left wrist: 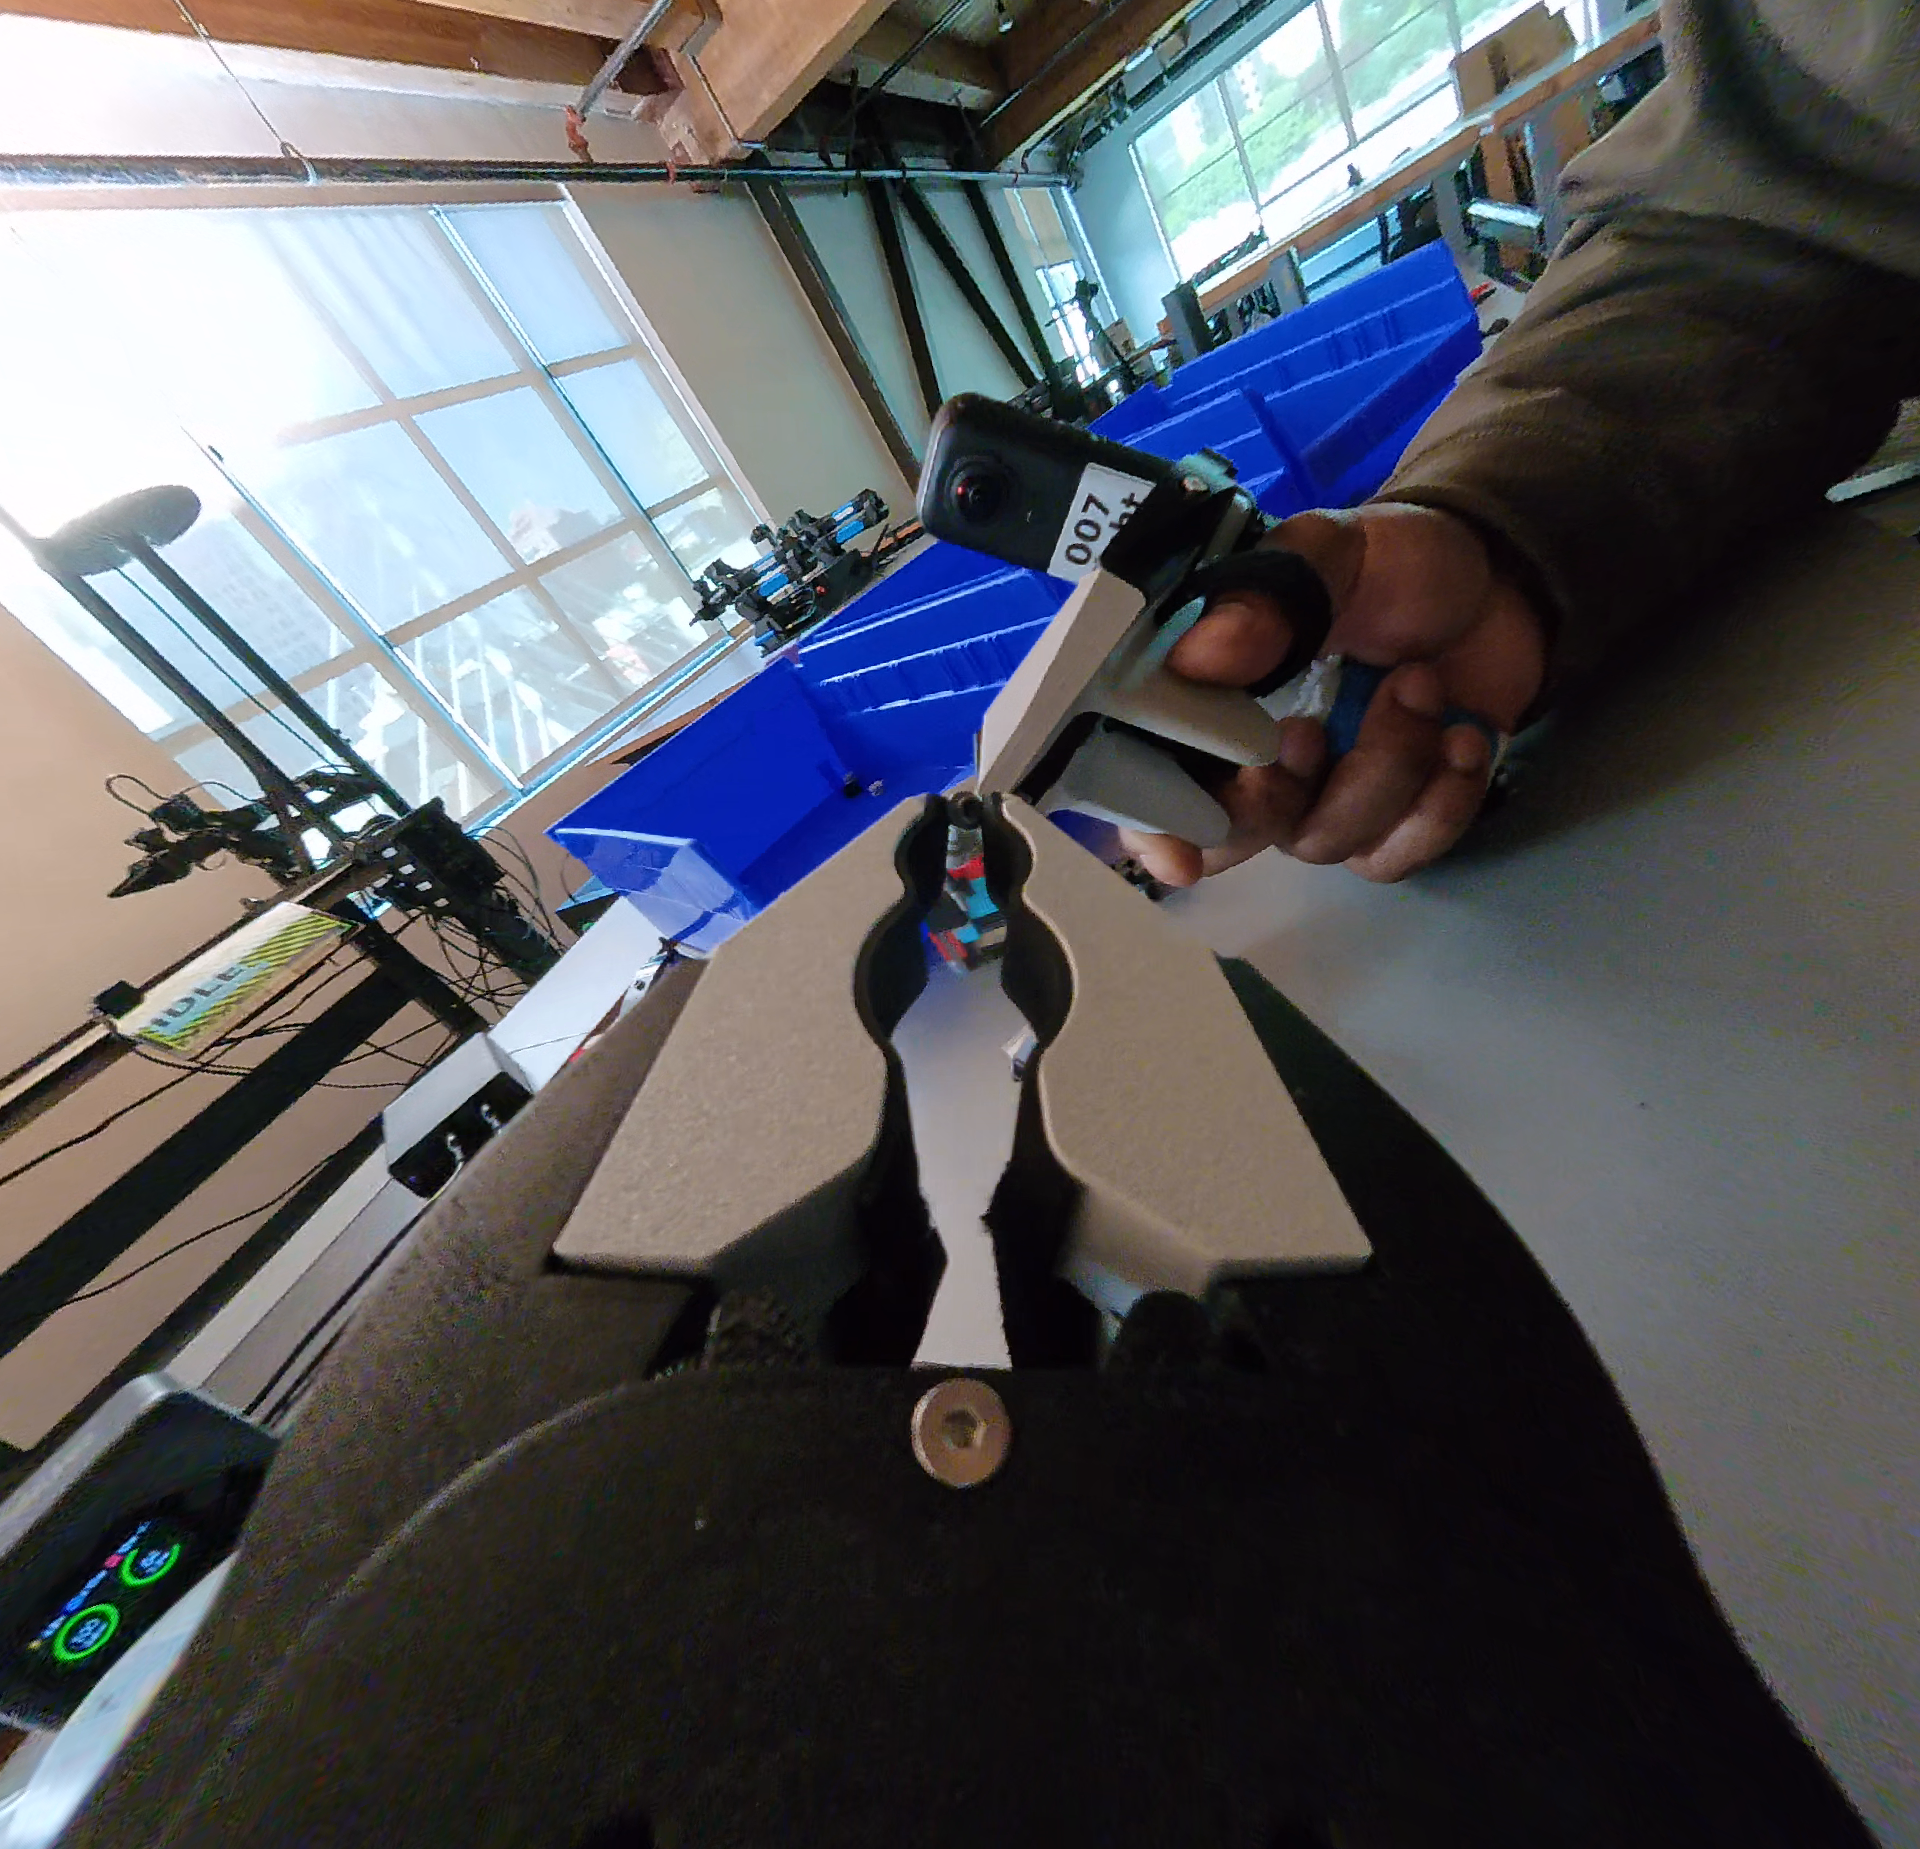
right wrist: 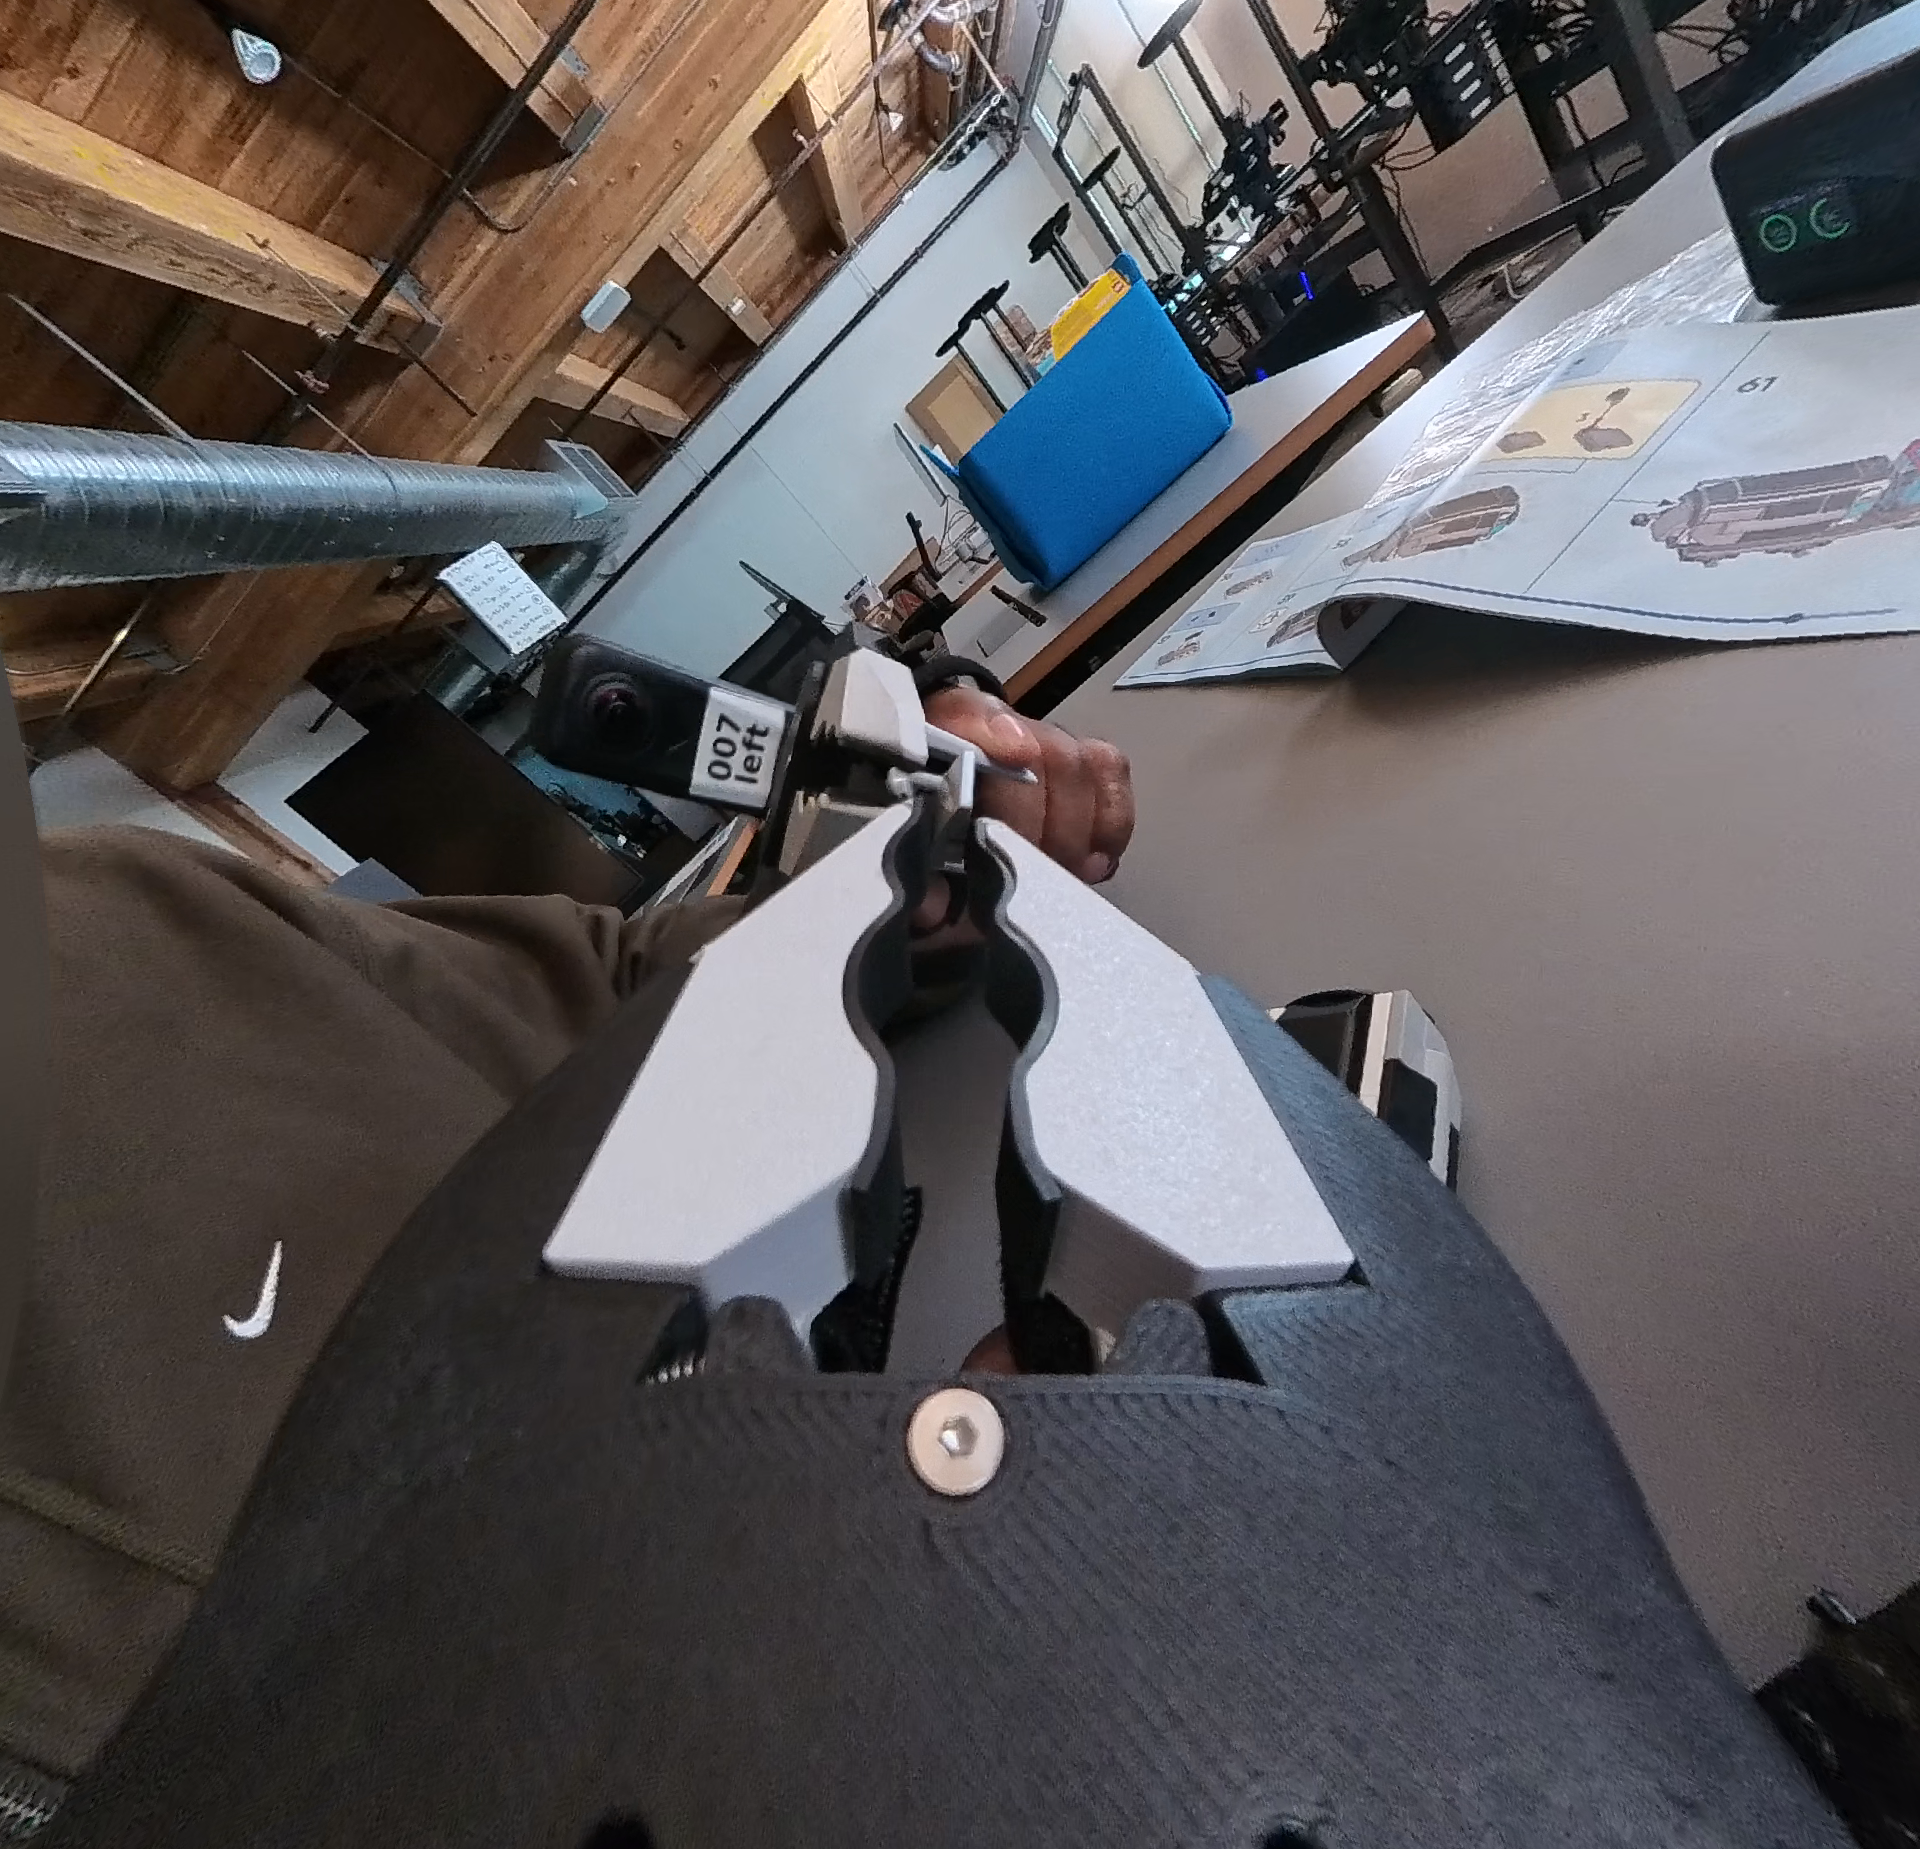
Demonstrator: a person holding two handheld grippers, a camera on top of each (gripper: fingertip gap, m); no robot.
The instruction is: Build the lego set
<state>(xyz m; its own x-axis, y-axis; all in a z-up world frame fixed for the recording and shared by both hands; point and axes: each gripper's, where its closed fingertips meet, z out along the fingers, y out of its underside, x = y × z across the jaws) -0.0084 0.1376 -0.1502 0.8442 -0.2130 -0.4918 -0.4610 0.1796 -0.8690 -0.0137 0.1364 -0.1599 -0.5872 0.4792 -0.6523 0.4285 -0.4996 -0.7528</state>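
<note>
Table: a grey work table [right wrist: 1558, 968] is carrying everything near the grippers.
Blue bins: a row of blue plastic bins [left wrist: 727, 760] is standing on the table beyond the left gripper's tips.
Booklet: an open illustrated instruction booklet [right wrist: 1558, 511] is lying flat on the table, well apart from both grippers, on the right gripper's far right side.
Black device: a black box with green ring displays [right wrist: 1818, 210] is sitting behind the booklet.
Left gripper: the left gripper [left wrist: 966, 812] is hanging above the table, a hand [right wrist: 1070, 791] wrapping its handle; its jaws are standing nearly together, pinching a small dark round part [left wrist: 966, 809] at the very tips.
Right gripper: the right gripper [right wrist: 940, 838] is reaching in tip to tip against the left one, a second hand [left wrist: 1403, 708] squeezing its trigger; its jaws are also standing nearly together, nipping a small light grey piece [right wrist: 956, 791].
Meeting point: the two sets of tips are touching or just beside one another in mid-air; whether the two small parts are joining is too small to tell.
Brick model: a red, teal and black brick model [left wrist: 971, 916] is showing through the left gripper's finger gap, resting on the table below.
Block: a black-and-white block [right wrist: 1392, 1061] is lying just beside the right gripper's body.
</note>
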